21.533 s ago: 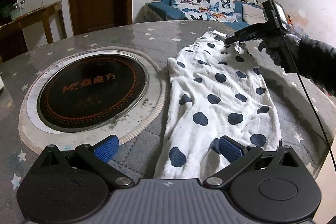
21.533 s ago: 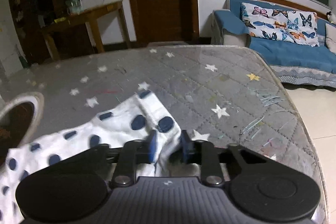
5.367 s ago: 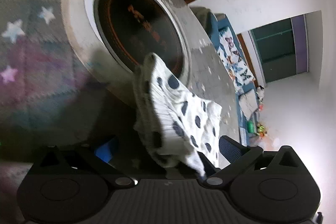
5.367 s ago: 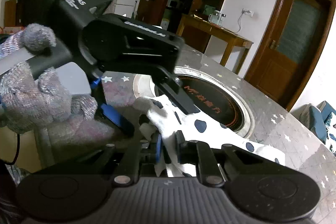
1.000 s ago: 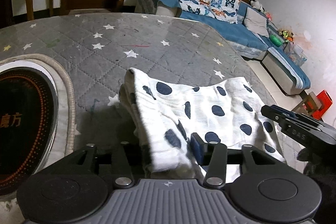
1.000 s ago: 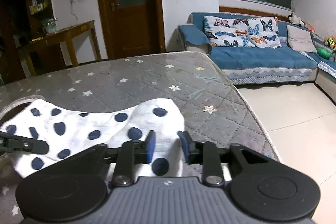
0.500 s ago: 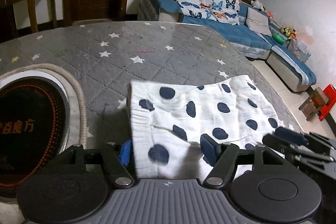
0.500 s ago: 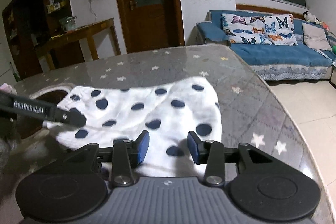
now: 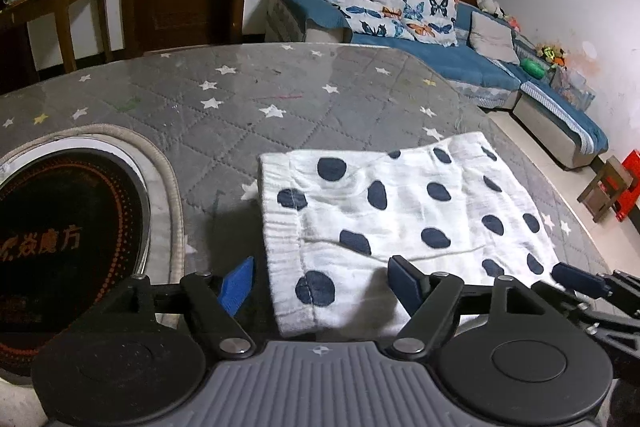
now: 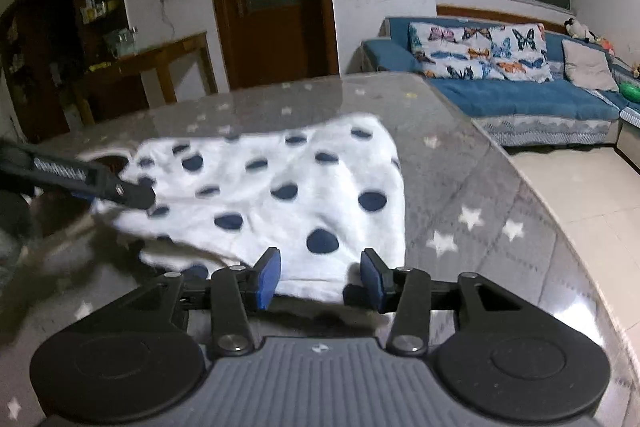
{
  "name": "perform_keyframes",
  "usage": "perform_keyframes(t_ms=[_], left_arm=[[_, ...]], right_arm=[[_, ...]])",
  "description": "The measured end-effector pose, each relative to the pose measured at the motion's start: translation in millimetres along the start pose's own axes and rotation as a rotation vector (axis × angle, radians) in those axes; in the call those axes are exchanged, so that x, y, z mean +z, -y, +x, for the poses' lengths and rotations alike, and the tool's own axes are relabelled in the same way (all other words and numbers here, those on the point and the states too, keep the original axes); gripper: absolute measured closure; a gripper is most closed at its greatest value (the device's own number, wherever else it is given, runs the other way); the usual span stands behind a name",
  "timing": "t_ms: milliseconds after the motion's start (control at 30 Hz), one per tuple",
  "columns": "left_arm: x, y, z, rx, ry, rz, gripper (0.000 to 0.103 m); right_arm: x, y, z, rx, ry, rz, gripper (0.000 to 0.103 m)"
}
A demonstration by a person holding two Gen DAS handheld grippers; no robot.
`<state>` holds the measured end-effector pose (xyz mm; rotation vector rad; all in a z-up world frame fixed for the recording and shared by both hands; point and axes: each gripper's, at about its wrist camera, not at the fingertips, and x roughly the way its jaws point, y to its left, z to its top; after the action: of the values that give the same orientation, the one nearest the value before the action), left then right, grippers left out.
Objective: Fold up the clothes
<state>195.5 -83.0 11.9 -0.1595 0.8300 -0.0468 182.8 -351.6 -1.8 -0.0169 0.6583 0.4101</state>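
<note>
the white polka-dot garment (image 9: 400, 211) lay folded flat on the grey star-print table (image 9: 224, 115), directly ahead of both claws. the left gripper (image 9: 320, 283) stood wide, fingers either side of the cloth's near corner, gripping nothing, with the dark round hotplate (image 9: 60, 227) off to its left. the right gripper (image 10: 320, 277) was likewise spread over the near hem, empty.

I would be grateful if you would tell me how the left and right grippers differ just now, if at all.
The left gripper is spread wider than the right gripper. The left gripper straddles the folded polka-dot cloth at its edge nearest the round cooktop; the right gripper frames the opposite near corner, by the table edge. Both are open, blue-padded, and grip nothing.
</note>
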Motion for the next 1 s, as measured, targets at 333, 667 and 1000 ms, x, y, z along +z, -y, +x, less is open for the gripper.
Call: perform_keyframes(t_ms=[333, 667, 1000], left_arm=[[-8.8, 3.5, -9.1, 0.018, 0.021, 0.033, 0.018], [-20.0, 4.3, -17.1, 0.028, 0.031, 0.051, 0.007], [-30.4, 7.2, -30.1, 0.017, 0.061, 0.081, 0.0]], right_arm=[[5.5, -12.9, -10.0, 0.012, 0.057, -0.004, 0.047], [-5.3, -23.5, -5.5, -0.012, 0.039, -0.022, 0.02], [-8.2, -32.5, -13.1, -0.031, 0.064, -0.006, 0.005]])
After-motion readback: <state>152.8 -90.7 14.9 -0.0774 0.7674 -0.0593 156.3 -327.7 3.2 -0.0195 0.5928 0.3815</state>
